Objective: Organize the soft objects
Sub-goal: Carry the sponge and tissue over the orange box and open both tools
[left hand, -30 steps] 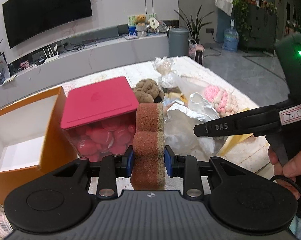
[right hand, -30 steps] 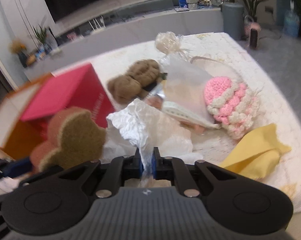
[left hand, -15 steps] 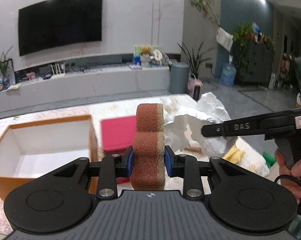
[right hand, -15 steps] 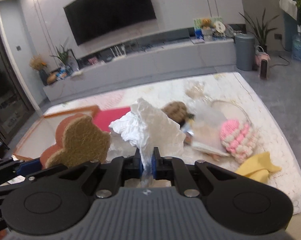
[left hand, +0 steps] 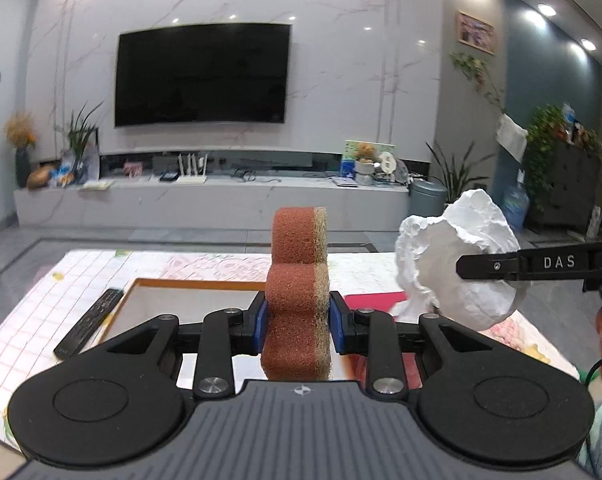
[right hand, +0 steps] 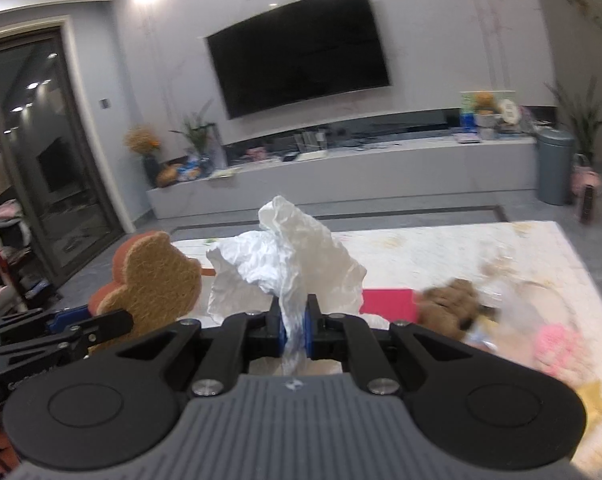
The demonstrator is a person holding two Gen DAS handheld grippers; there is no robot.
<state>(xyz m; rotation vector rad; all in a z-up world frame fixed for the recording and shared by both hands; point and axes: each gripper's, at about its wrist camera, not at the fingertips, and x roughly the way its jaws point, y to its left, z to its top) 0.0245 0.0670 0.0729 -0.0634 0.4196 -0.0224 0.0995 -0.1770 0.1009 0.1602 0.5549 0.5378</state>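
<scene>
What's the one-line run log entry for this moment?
left tongs: shut on sponge | right tongs: shut on white bag | orange box: open below

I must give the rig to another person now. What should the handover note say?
Left gripper: shut on the brown sponge, held upright in the air.
Right gripper: shut on the crumpled white bag, also lifted.
The open orange box lies on the mat just ahead of the left gripper, with the red lid to its right.
Done: both items are picked up.
Left: probably put both into the box, then gather the brown plush, pink knit piece and yellow cloth on the mat.
</scene>
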